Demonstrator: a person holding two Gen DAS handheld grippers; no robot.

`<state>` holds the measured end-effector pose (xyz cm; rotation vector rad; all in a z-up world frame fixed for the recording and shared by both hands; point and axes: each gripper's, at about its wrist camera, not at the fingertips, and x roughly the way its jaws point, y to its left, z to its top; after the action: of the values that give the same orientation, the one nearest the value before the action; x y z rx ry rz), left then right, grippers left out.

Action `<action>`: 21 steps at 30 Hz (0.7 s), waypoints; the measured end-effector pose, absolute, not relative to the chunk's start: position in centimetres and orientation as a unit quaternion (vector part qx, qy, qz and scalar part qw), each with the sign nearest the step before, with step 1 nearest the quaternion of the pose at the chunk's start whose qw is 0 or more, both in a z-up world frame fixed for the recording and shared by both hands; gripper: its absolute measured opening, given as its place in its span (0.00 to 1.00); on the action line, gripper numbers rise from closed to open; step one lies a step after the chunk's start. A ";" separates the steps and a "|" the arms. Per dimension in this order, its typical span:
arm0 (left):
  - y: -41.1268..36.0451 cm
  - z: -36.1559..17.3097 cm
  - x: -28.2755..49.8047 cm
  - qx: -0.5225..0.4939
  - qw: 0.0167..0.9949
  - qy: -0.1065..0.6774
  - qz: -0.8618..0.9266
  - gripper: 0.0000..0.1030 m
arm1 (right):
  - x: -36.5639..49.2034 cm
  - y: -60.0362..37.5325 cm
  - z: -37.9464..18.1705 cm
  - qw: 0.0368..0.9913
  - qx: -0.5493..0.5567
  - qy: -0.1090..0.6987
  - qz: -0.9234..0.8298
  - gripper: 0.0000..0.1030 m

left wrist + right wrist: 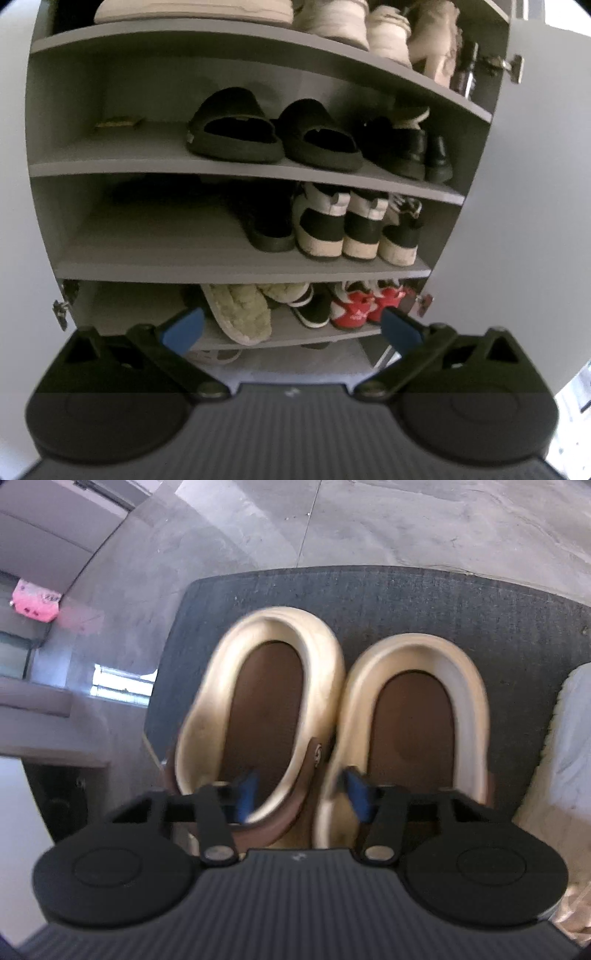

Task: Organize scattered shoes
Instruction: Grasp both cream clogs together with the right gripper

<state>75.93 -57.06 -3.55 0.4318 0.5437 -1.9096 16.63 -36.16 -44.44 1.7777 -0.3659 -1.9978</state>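
Jaws of left gripper (291, 328) spread wide, nothing between the blue pads, aimed at an open grey shoe cabinet (476, 110). Jaws of right gripper (301, 790) partly apart, straddling the adjoining inner rims of two cream clogs (413, 716); one pad inside the left clog's opening, other pad inside the right one's. Contact with the rims not clear: blur at the pads. Not clamped hard, as far as can be told.

Clogs side by side, touching, brown footbeds up, on a dark mat (369, 590) over grey floor. Pale fuzzy item at 3 o'clock of the mat edge, partly cut off; unidentifiable.

Cabinet contents, left wrist view:
- top shelf, 12 o'clock: pale sneakers, in a row.
- second shelf: black slides (273, 129) paired at centre, dark shoes toward 2 o'clock; left half bare but for a small flat object.
- third shelf: black-and-white sneakers (340, 225) heels out, right of centre; left half bare.
- lowest shelf, 6 o'clock: fuzzy slippers (240, 310) tipped and overlapping, red sneakers (365, 302) beside.

Progress judgement: most shoes shelved; clogs on the mat apparently outstanding, possibly also the fuzzy slippers' untidy lie. Room left on second and third shelves. Equally fits clogs just paired neatly on the mat as their resting place.
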 end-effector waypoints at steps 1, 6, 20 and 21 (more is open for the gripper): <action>-57.1 -3.6 75.7 0.179 0.523 0.231 -0.801 1.00 | 16.9 -35.7 -44.3 0.231 0.643 -0.136 -0.718 0.34; -57.1 -4.0 73.9 0.178 0.501 0.224 -0.817 1.00 | 19.3 -34.5 -42.7 0.263 0.626 -0.156 -0.717 0.25; -58.2 -5.5 70.8 0.184 0.448 0.271 -0.832 1.00 | 26.6 -31.1 -34.7 0.328 0.593 -0.138 -0.722 0.03; -58.2 -5.5 70.7 0.183 0.444 0.276 -0.833 1.00 | 27.0 -31.4 -33.9 0.336 0.592 -0.123 -0.722 0.03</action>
<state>70.71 -58.21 -5.55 0.4549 0.6849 -2.0645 27.00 -31.36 -33.93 1.5448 -0.3211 -1.8834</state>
